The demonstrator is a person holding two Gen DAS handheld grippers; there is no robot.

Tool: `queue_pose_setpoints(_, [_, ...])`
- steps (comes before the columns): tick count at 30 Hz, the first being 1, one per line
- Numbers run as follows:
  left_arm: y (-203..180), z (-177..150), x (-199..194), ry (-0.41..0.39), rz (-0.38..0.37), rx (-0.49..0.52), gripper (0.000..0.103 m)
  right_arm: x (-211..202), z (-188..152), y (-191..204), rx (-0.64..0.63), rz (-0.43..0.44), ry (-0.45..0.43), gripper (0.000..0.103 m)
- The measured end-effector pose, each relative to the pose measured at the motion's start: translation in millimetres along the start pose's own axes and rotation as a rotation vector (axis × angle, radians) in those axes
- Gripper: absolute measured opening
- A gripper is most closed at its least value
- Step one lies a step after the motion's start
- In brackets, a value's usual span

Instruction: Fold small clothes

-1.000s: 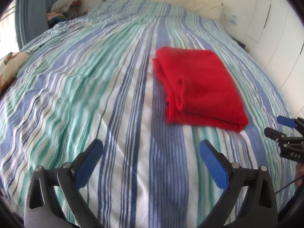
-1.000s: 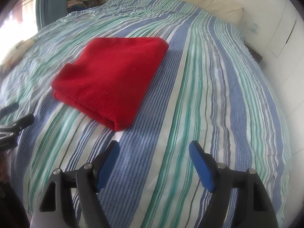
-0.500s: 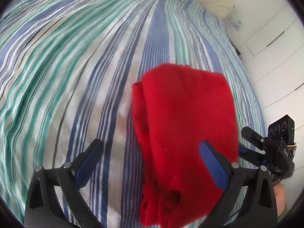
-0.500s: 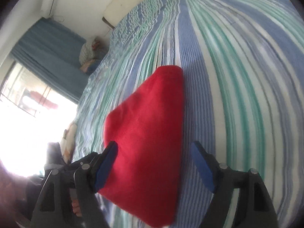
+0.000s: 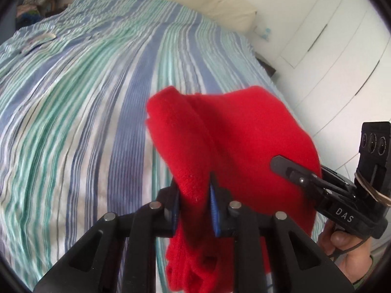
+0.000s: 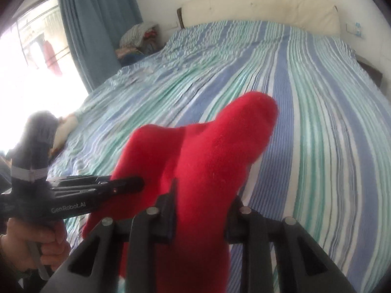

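A folded red garment [image 5: 234, 141] hangs in the air above the striped bed, held from both sides. My left gripper [image 5: 194, 200] is shut on its left edge, the cloth pinched between the blue pads. My right gripper [image 6: 200, 202] is shut on its right edge, and the red garment [image 6: 207, 151] bulges up in front of that camera. The right gripper also shows in the left wrist view [image 5: 305, 178], and the left gripper in the right wrist view [image 6: 117, 183]. The garment's lower part droops out of sight below the jaws.
The bed [image 5: 85, 92] has a blue, green and white striped sheet. A cream headboard [image 6: 256, 7] runs along the far wall. A pile of clothes [image 6: 139, 39] lies by the blue curtain [image 6: 97, 24] and bright window. White cupboard doors [image 5: 330, 36] stand to the right.
Both grippers closed on the red garment's edges and lifted it off the bed. Half a second ago both stood open around it; a second ago it lay flat.
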State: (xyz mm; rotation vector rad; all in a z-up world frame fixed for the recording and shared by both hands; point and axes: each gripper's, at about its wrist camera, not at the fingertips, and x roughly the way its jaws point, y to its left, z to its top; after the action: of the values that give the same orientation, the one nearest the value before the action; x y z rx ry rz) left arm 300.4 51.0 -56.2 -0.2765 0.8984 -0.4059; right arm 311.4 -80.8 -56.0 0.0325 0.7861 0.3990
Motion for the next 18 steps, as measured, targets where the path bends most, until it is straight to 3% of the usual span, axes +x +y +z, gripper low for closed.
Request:
queue_pose_setpoints(1, [-6.2,1.3,1.5,0.003,0.014,0.006,0.037,-11.2,7.5,-6.4,0.014,0.006,-0.017,0.029])
queue_pose_setpoints(2, [-9.8,0.1,7.2,0.018,0.043,0.012,0.065,-17.5,15.9,-14.8,0.038,0.009,-0.024,0.032])
queue_pose_setpoints(3, [-11.4,-4.3,13.9,0.026,0.096,0.021,0.078,-20.4,20.4,-26.0,0.073,0.011,-0.013,0.037])
queue_pose_setpoints(4, [-11.2,-14.7,16.7,0.015,0.164,0.031,0.089,-21.2,21.7,-42.3,0.114,0.009,0.008,0.051])
queue_pose_setpoints(5, [-10.0,-28.1,17.2,0.005,0.230,0.047,0.089,-21.6,17.7,-57.1,0.150,-0.020,0.027,0.078])
queue_pose_setpoints(7, [-9.3,-60.8,13.4,0.006,0.317,0.103,0.089,-30.4,-5.1,-86.3,0.189,-0.143,0.039,0.096])
queue_pose_setpoints(9, [-12.3,-94.4,1.9,-0.002,0.377,0.157,0.089,-41.6,-34.7,-104.7,0.201,-0.228,0.082,0.096])
queue_pose_setpoints(13, [-41.1,-148.6,-33.3,-0.052,0.483,0.255,0.099,-75.9,-101.9,-112.3,0.144,-0.349,0.136,0.096])
queue_pose_setpoints(18, [-76.1,-173.4,-76.4,-0.081,0.584,0.245,0.101,-125.0,-149.9,-90.9,0.175,-0.329,0.134,0.096])
